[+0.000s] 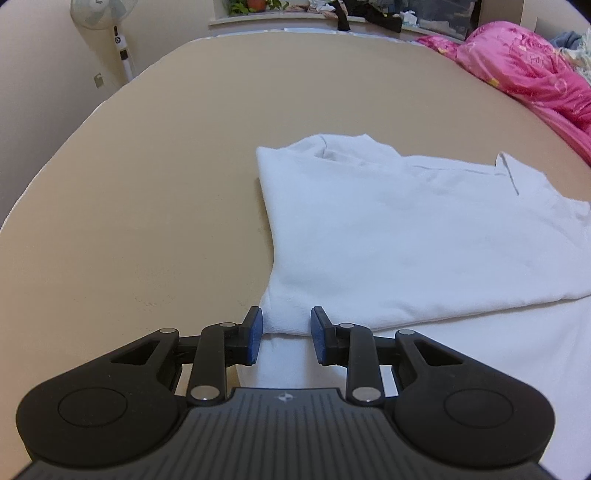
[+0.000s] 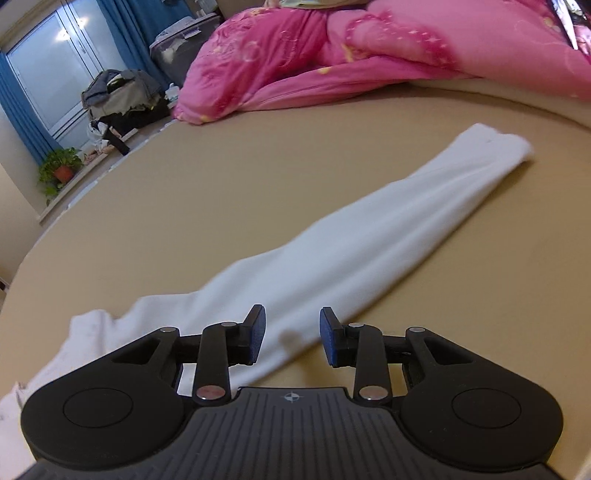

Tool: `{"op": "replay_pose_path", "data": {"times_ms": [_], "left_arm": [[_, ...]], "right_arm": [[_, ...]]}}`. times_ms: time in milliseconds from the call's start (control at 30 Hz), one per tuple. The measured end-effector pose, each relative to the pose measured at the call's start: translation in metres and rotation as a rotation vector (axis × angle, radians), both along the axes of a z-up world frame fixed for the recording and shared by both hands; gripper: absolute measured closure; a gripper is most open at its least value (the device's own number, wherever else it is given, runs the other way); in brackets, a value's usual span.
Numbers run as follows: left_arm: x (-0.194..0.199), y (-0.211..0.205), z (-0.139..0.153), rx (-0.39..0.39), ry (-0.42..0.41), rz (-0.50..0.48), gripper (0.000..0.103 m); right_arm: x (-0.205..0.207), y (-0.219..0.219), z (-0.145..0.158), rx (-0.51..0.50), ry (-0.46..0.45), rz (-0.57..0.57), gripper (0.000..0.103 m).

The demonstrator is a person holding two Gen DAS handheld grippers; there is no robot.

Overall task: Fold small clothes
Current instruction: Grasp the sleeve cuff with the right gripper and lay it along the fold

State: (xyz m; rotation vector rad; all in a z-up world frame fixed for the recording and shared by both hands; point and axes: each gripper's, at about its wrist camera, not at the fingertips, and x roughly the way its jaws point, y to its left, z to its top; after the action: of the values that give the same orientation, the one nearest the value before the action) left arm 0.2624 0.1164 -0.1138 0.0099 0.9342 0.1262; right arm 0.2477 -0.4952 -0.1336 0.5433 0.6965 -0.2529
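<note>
A white long-sleeved top [image 1: 406,236] lies flat on the tan bed sheet [image 1: 147,184], its left side folded over the body. My left gripper [image 1: 286,334] is open, its blue pads either side of the folded lower corner of the top. In the right wrist view one long white sleeve [image 2: 369,229] stretches out across the sheet toward the far right. My right gripper [image 2: 292,336] is open just above the near part of that sleeve, holding nothing.
A pink quilt [image 1: 535,70] [image 2: 351,51] is bunched along the far right of the bed. A standing fan [image 1: 107,22] is by the wall at left. A windowsill with a potted plant [image 2: 61,168] and a pile of clothes [image 2: 122,96] lies beyond the bed.
</note>
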Motion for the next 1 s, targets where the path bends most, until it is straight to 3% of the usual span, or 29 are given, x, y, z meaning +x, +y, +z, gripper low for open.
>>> {"op": "replay_pose_path", "data": {"times_ms": [100,233,500,733,833,900,933,1000], "left_arm": [[-0.001,-0.003,-0.003,0.027,0.01,-0.013,0.07],[-0.003,-0.007,-0.006,0.061,0.009,-0.036,0.07],[-0.001,-0.004,-0.008,0.041,0.007,-0.034,0.07],[-0.003,-0.004,-0.008,0.048,-0.001,-0.038,0.07],[-0.003,-0.004,-0.009,0.053,-0.003,-0.04,0.07],[-0.003,-0.005,-0.009,0.06,-0.003,-0.042,0.07],[-0.003,-0.006,-0.009,0.063,-0.003,-0.044,0.07],[-0.002,-0.006,-0.009,0.063,0.0,-0.046,0.069]], "right_arm": [[-0.01,-0.015,-0.005,0.014,-0.003,-0.017,0.069],[-0.026,-0.048,-0.014,0.114,-0.032,-0.111,0.069],[-0.044,-0.13,-0.053,0.324,-0.178,-0.4,0.068],[-0.028,-0.16,-0.075,0.405,-0.304,-0.495,0.067],[-0.021,-0.165,-0.079,0.388,-0.335,-0.544,0.071],[-0.018,-0.165,-0.071,0.355,-0.339,-0.592,0.101],[-0.013,-0.159,-0.06,0.306,-0.339,-0.615,0.102],[0.004,-0.123,-0.018,0.101,-0.352,-0.56,0.102]]}}
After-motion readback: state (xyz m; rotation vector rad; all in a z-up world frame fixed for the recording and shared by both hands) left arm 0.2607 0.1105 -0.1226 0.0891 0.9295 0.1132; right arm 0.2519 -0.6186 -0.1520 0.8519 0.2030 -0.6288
